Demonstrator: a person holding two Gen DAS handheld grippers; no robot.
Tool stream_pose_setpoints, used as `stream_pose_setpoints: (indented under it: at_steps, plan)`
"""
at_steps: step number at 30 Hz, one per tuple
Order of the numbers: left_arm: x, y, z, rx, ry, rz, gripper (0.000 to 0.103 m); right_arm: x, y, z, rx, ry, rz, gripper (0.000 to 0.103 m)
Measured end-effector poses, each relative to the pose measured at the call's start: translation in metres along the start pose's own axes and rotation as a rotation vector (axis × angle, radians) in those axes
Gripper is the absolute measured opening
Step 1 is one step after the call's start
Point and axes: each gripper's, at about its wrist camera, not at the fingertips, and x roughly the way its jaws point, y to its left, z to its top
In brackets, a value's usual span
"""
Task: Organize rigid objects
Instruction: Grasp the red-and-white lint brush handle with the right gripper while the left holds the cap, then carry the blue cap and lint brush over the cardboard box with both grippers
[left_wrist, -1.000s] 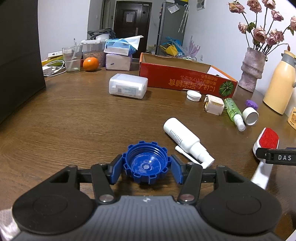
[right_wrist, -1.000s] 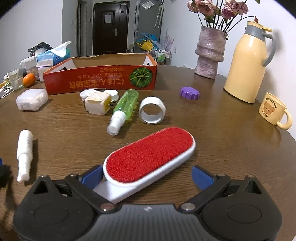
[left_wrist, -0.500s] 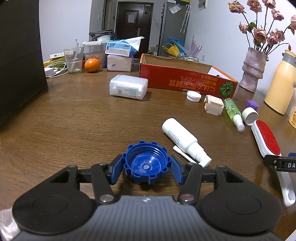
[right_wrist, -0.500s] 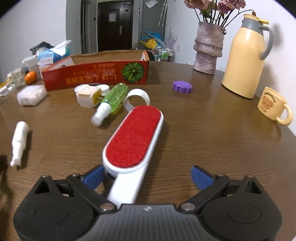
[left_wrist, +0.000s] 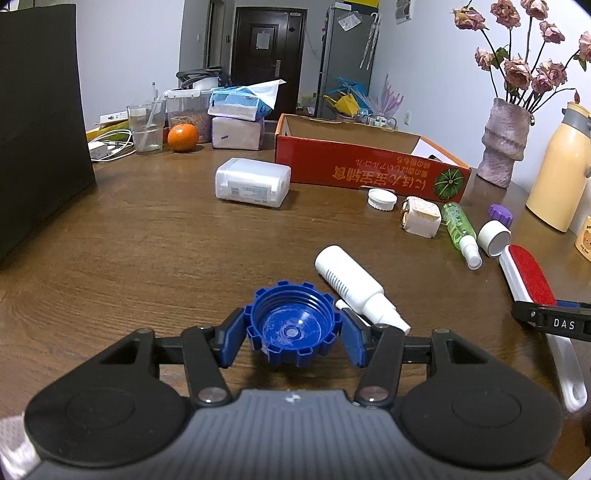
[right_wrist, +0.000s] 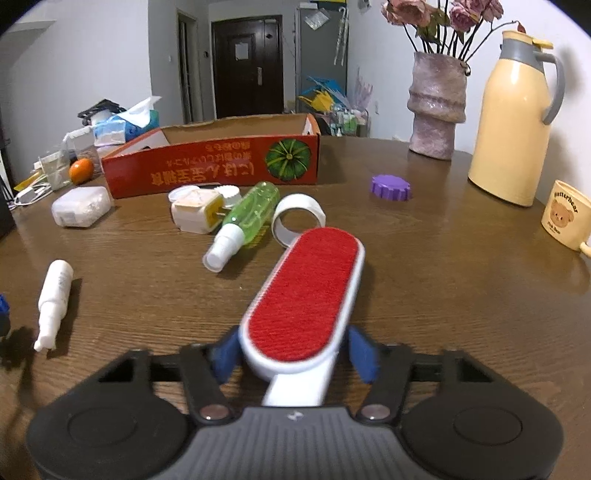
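Note:
My left gripper (left_wrist: 291, 338) is shut on a blue ribbed cap (left_wrist: 291, 328), open side up, just above the table. My right gripper (right_wrist: 295, 354) is shut on a red and white lint brush (right_wrist: 306, 295), gripping its near end where the handle starts; the brush also shows in the left wrist view (left_wrist: 528, 277). A red cardboard box (left_wrist: 369, 166) stands open at the back; it also shows in the right wrist view (right_wrist: 214, 166). A white spray bottle (left_wrist: 354, 284), a green spray bottle (right_wrist: 251, 218), a white ring (right_wrist: 295, 218) and a purple cap (right_wrist: 390, 187) lie on the table.
A clear plastic box (left_wrist: 253, 186), a white cap (left_wrist: 382, 198) and a cream plug (left_wrist: 421, 220) lie before the red box. A vase (right_wrist: 437, 110), a yellow thermos (right_wrist: 513, 122) and a bear mug (right_wrist: 565, 214) stand at the right. A tangerine (left_wrist: 182, 137), a glass and tissue packs stand at the far left.
My right gripper has closed from wide open onto the lint brush, which turned to point away from me. My left gripper has kept hold of the blue cap.

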Motion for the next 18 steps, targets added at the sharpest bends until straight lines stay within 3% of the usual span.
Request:
stream_pose_setpoints:
  at_steps: [18]
  plan:
    - [0.003, -0.015, 0.033, 0.027, -0.039, -0.013, 0.056, -0.016, -0.021, 0.013, 0.038, -0.086, 0.019, 0.056]
